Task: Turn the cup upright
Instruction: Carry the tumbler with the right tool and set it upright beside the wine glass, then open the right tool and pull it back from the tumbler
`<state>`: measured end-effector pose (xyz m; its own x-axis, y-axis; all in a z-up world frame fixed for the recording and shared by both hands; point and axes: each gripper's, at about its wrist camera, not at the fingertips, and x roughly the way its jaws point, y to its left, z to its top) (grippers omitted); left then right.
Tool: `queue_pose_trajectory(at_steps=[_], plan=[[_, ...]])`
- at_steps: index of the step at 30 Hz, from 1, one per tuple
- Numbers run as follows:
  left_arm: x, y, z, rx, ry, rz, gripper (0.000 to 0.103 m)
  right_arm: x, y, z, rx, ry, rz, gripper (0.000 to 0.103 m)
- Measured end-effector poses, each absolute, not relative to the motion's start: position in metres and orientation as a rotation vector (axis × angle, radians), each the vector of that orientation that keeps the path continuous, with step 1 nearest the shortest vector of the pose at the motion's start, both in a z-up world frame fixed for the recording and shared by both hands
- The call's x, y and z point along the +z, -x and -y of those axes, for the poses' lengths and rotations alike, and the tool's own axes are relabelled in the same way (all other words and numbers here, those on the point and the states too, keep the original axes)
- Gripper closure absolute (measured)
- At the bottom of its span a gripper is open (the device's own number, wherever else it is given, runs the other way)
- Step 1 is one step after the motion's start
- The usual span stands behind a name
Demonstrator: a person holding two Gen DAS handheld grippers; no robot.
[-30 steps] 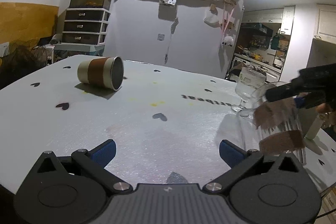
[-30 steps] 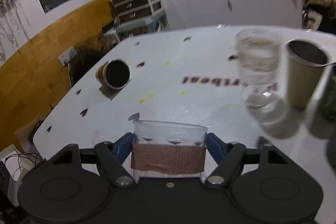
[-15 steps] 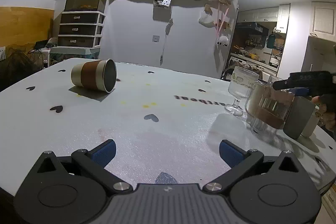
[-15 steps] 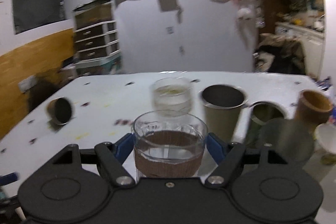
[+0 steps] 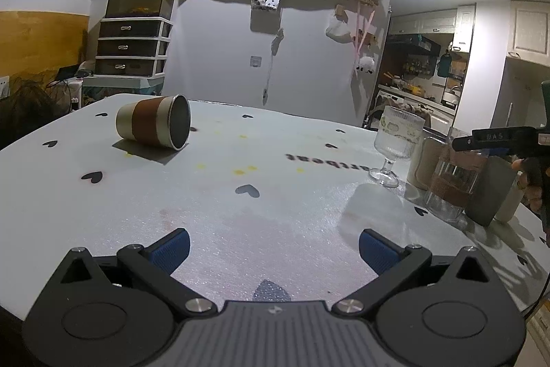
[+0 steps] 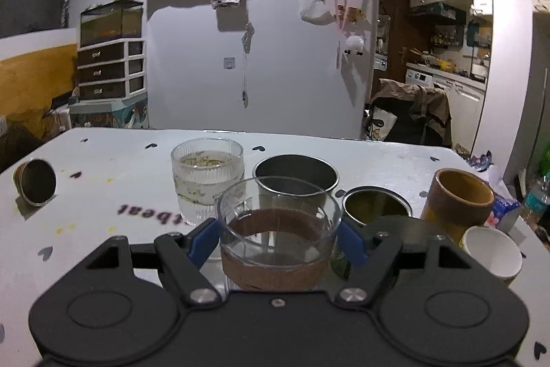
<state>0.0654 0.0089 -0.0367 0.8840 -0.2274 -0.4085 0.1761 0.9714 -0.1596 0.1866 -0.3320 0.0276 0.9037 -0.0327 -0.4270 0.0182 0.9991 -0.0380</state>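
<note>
The table (image 5: 292,205) bore mirrored lettering, partly hidden, reading roughly "artbeat"; the right gripper (image 6: 275,238) pinched an upright glass cup (image 6: 276,239); the left gripper (image 5: 273,245) stood spread, empty.

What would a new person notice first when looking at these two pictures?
Probably the clear glass with a brown band, standing upright between the fingers of the right gripper, in front of a crowd of upright cups near the table's right side. Next, the lone brown-banded cup lying on its side far off on the left of the white table, its open mouth facing the cameras. The left gripper hangs open and empty above the table.
</note>
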Motion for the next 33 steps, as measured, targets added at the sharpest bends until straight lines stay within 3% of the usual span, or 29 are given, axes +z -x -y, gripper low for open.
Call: queue_pose_trajectory(at_steps=[5,8,17,22,33], plan=[[-0.035,-0.066,-0.006,-0.210,0.103,-0.434,0.000,0.028,-0.184,0.325,-0.035,0.062,-0.439,0.025],[-0.032,-0.065,-0.003,-0.210,0.090,-0.424,0.000,0.032,-0.178,0.327,-0.058,0.032,-0.432,0.016],[-0.019,-0.063,0.013,-0.232,0.048,-0.383,0.000,0.040,-0.114,0.322,-0.045,-0.053,-0.335,0.011],[-0.012,-0.062,0.026,-0.245,0.012,-0.363,0.000,0.024,-0.065,0.307,-0.102,0.007,-0.236,0.009],[-0.010,-0.051,0.052,-0.272,-0.083,-0.323,0.000,-0.004,-0.010,0.293,-0.158,-0.008,-0.204,0.006]])
